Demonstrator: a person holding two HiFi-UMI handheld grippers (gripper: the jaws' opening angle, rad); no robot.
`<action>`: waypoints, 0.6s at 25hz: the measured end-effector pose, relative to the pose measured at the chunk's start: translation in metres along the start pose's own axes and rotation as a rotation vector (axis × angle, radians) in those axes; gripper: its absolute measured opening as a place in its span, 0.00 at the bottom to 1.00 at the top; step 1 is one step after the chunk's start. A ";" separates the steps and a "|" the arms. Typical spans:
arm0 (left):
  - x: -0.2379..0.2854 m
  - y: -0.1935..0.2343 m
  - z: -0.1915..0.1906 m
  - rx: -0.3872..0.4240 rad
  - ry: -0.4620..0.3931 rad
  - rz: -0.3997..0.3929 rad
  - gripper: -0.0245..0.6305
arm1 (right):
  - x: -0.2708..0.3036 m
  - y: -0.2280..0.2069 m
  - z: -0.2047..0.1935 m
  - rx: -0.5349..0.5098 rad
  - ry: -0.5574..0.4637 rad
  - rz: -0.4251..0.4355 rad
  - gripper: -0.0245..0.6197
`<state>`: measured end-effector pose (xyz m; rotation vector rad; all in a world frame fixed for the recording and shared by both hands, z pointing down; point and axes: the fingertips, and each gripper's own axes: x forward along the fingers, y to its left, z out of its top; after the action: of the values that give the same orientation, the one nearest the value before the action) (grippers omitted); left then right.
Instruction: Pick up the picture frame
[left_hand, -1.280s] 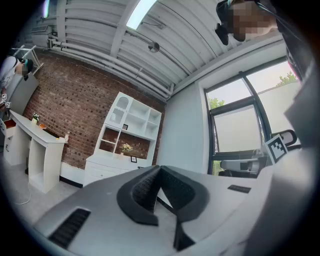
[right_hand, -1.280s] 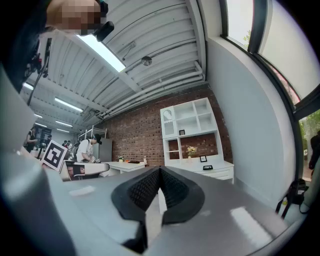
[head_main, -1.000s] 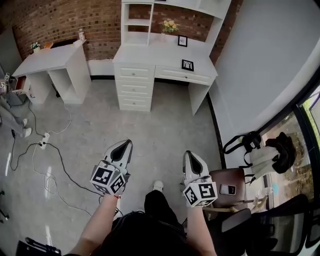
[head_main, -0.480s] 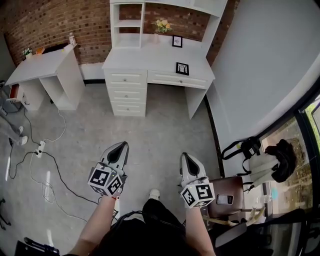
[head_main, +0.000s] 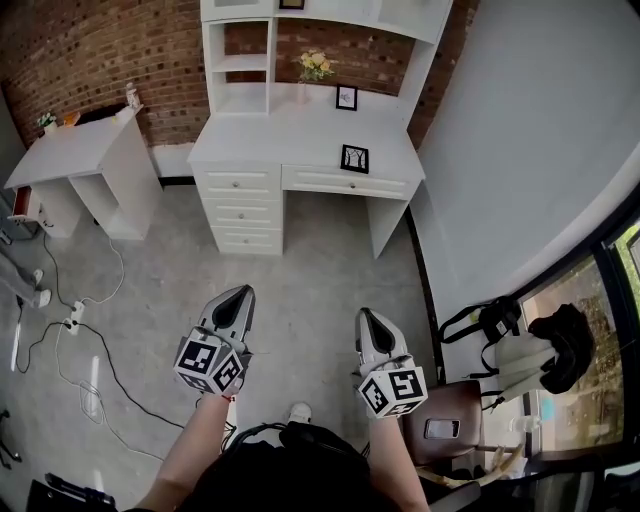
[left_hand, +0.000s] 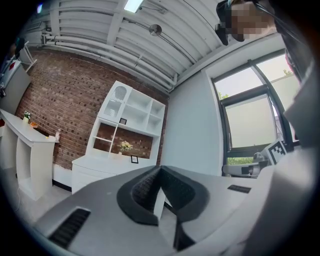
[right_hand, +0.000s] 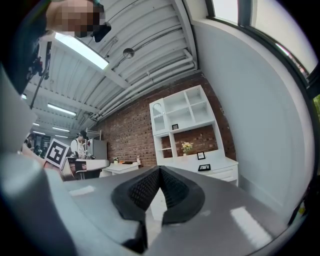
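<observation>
Pointing toward the white desk (head_main: 290, 135), the left gripper (head_main: 241, 293) and right gripper (head_main: 365, 316) are both hovering over the floor (head_main: 310, 265) with jaws pressed together, gripping nothing. The picture frame (head_main: 354, 158) is standing near the desk's front edge, well apart from both grippers.

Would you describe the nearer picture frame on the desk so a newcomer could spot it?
Look at the white desk against the brick wall. On its top, right of centre near the front edge, is the black picture frame. Unlike the smaller frame at the back beside the yellow flowers, it sits alone, well forward.
</observation>
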<state>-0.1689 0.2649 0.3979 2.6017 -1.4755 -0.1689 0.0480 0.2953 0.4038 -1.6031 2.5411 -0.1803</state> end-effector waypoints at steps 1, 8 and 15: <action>0.009 0.000 0.000 0.001 -0.001 0.002 0.04 | 0.005 -0.007 0.001 -0.002 0.002 0.004 0.04; 0.057 -0.004 -0.001 0.002 -0.018 0.012 0.04 | 0.032 -0.047 0.009 -0.011 -0.002 0.026 0.04; 0.081 -0.010 -0.010 0.019 0.003 0.019 0.04 | 0.039 -0.074 0.011 -0.001 -0.006 0.004 0.04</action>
<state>-0.1171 0.2011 0.4035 2.6009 -1.5077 -0.1497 0.0993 0.2284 0.4039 -1.5967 2.5401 -0.1743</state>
